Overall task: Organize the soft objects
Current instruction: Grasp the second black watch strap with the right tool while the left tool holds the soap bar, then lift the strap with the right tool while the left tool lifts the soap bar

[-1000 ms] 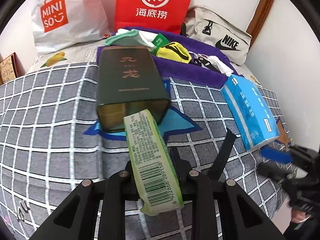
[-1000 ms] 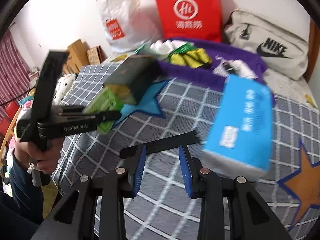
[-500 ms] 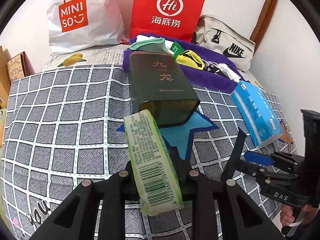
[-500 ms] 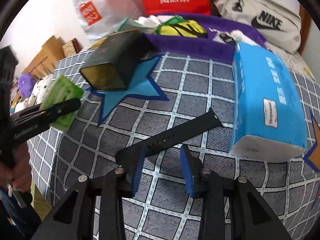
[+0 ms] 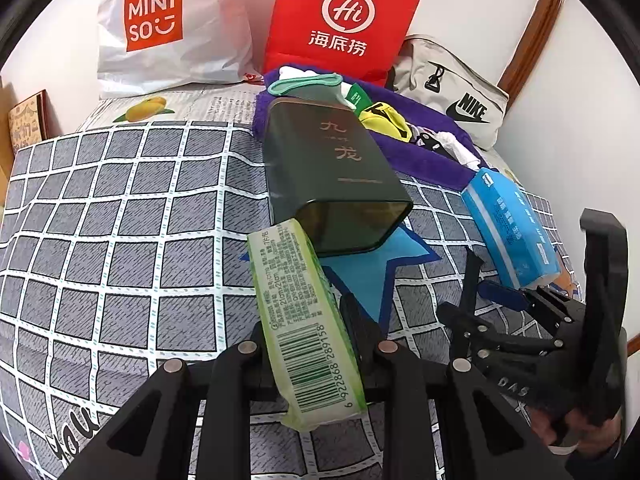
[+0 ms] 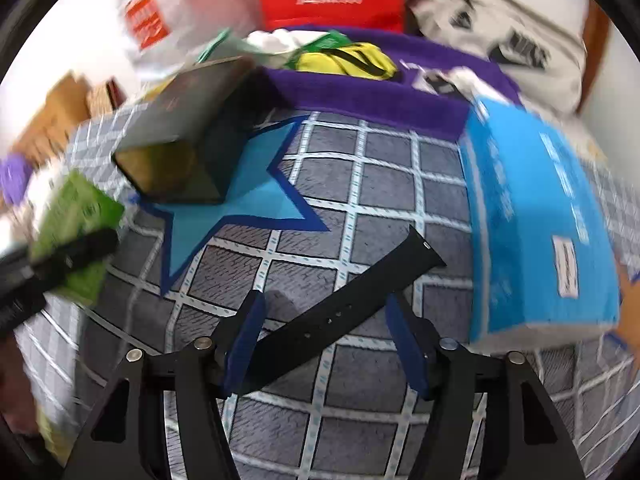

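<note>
My left gripper (image 5: 308, 316) is shut on a green tissue pack (image 5: 304, 312), held above the checked bedcover; the same pack (image 6: 76, 216) shows blurred at the left of the right wrist view. A black watch strap (image 6: 352, 292) lies flat on the cover, slanting between the blue pads (image 6: 244, 344) of my right gripper (image 6: 324, 332). Those jaws are opening and do not press the strap. In the left wrist view the right gripper (image 5: 476, 300) hangs low at the right over the strap (image 5: 470, 276).
A dark green tin (image 5: 336, 176) lies on a blue star patch. A blue tissue pack (image 6: 532, 220) sits right of the strap. At the back are a purple towel (image 5: 420, 152) with small items, a white bag (image 5: 160, 28), a red bag (image 5: 340, 20) and a grey bag (image 5: 452, 96).
The right gripper has come down closer over the strap and its jaws have spread wide apart. The left gripper has drifted a little, keeping its hold on the green pack.
</note>
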`<state>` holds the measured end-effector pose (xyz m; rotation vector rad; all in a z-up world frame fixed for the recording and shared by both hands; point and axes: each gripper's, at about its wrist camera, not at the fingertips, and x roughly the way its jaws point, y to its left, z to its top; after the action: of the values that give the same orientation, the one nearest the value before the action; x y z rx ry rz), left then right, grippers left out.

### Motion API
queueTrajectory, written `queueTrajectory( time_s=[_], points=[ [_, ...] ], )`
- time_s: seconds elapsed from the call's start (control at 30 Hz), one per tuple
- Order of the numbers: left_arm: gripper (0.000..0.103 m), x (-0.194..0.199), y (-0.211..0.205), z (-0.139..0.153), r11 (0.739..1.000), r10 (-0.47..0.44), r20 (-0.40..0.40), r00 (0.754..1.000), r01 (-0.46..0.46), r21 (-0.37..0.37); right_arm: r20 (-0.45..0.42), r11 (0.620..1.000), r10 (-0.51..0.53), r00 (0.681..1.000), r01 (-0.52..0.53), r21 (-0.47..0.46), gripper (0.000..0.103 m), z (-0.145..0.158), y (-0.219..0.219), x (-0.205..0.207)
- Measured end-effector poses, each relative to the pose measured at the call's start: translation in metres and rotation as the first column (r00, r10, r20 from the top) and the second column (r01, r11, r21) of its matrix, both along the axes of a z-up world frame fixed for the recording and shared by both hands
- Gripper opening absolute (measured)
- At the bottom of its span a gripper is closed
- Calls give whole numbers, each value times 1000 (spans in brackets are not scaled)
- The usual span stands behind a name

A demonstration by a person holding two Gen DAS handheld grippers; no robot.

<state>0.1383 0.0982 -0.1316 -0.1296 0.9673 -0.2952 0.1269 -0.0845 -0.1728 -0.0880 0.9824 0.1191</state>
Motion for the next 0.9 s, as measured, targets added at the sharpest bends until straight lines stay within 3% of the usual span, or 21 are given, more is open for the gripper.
queueTrajectory(
  time_s=[0.1, 0.17, 0.27, 0.5, 0.63, 0.77, 0.9],
  points=[
    [23, 0, 0, -1, 1000, 4, -4, 1000, -4, 1, 14, 999, 48, 999, -48, 1, 57, 0, -3, -1],
    [23, 1, -2, -1, 1000, -1, -7, 1000, 1, -3, 19, 995, 94, 995, -94, -15, 37, 2, -6, -3],
    [23, 0, -5, -2, 1000, -5, -10, 1000, 5, 1, 4, 992, 130, 992, -130, 9, 24, 6, -16, -9],
    [23, 1, -10, -2, 1000, -7, -17, 1000, 7, 8, -31, 995, 100, 995, -99, 33, 24, 5, -26, -11],
    [23, 1, -11, -1, 1000, -9, -18, 1000, 9, 9, 8, 995, 88, 996, -88, 39, 28, 2, -24, -7],
    [23, 1, -13, -1, 1000, -11, -21, 1000, 11, 13, 56, 992, 125, 991, -126, 12, 22, 1, -20, -8],
    [23, 2, -14, -3, 1000, -11, -28, 1000, 11, 15, 30, 993, 112, 993, -113, 37, 22, 3, -25, -11]
  ],
)
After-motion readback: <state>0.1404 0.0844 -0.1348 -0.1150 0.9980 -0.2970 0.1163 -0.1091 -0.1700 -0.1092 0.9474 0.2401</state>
